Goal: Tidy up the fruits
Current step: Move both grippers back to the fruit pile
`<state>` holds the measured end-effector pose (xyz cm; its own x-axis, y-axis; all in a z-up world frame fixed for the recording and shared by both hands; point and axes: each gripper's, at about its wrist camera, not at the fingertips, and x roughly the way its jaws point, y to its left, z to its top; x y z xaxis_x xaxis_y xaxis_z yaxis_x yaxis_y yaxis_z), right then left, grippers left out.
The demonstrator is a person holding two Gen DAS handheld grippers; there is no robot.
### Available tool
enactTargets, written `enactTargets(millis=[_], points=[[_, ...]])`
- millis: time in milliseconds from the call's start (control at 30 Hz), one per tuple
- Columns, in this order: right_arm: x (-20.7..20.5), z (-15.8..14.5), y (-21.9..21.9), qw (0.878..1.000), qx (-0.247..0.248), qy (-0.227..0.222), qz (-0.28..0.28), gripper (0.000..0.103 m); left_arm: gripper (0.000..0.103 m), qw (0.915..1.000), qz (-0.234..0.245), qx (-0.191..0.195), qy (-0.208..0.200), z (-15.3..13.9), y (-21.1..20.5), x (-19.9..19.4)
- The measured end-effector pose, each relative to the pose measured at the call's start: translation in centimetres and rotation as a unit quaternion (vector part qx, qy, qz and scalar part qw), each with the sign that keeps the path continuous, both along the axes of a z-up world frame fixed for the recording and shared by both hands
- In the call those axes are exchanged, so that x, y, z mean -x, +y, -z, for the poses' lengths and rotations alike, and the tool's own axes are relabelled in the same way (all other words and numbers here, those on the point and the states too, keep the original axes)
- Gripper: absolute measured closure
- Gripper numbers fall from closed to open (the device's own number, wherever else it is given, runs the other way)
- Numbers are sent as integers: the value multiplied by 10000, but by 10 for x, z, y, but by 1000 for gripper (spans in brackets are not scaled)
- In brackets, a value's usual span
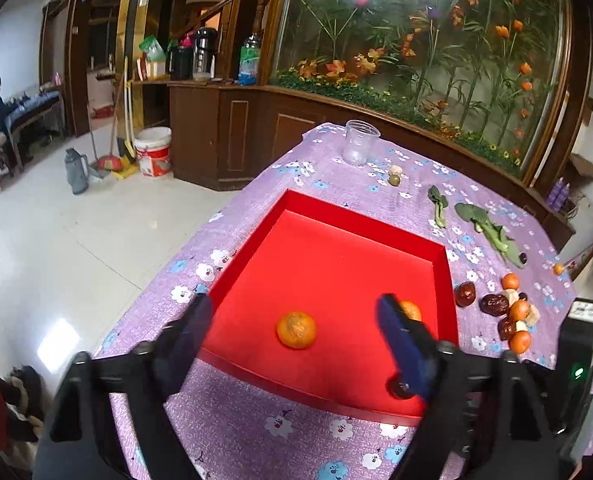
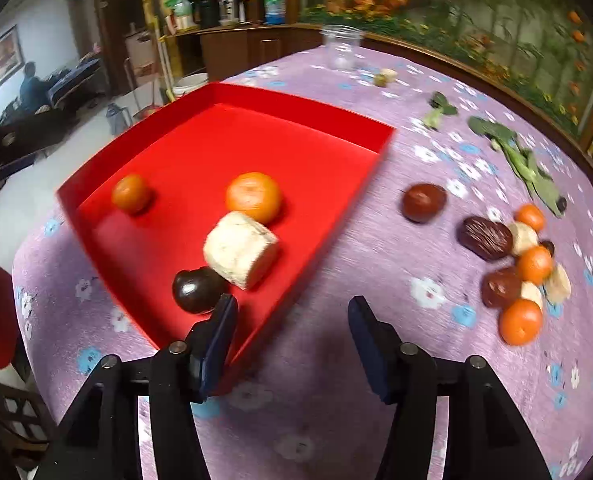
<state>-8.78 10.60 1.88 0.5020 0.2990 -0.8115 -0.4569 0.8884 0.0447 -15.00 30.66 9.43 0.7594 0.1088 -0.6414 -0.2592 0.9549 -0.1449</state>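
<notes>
A red tray (image 1: 450, 280) (image 2: 280, 102) lies on the purple flowered cloth. In the right wrist view it holds two oranges (image 2: 253, 197) (image 2: 130, 193), a pale banana chunk (image 2: 240, 254) and a dark plum (image 2: 196, 290). In the left wrist view one orange (image 1: 296, 329) shows, a second orange (image 1: 411, 310) and the plum (image 1: 400, 390) are partly hidden by a finger. My left gripper (image 1: 296, 312) is open above the tray. My right gripper (image 2: 292, 312) is open over the tray's near corner, empty. A pile of oranges, red dates and banana pieces (image 2: 524, 272) (image 1: 512, 316) lies right of the tray.
A single red date (image 2: 423, 202) lies between tray and pile. Green vegetable leaves (image 1: 492, 232) (image 2: 528, 164), a clear plastic cup (image 1: 360, 142) (image 2: 341, 53) and a small green fruit (image 1: 394, 179) sit farther back. A wooden cabinet stands behind the table.
</notes>
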Motion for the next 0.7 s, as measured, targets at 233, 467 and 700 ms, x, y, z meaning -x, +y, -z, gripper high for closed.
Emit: enactTargets(millis=[233, 467, 700], points=[[11, -26, -49, 9970, -658, -186, 350, 37, 16, 9989, 327, -337, 19, -6, -37, 6], [22, -37, -129, 9884, -951, -482, 1084, 27, 16, 9955, 632, -702, -114, -15, -72, 14], [35, -39, -200, 9811, -662, -725, 1669, 27, 16, 9931, 1132, -317, -20, -15, -92, 9]])
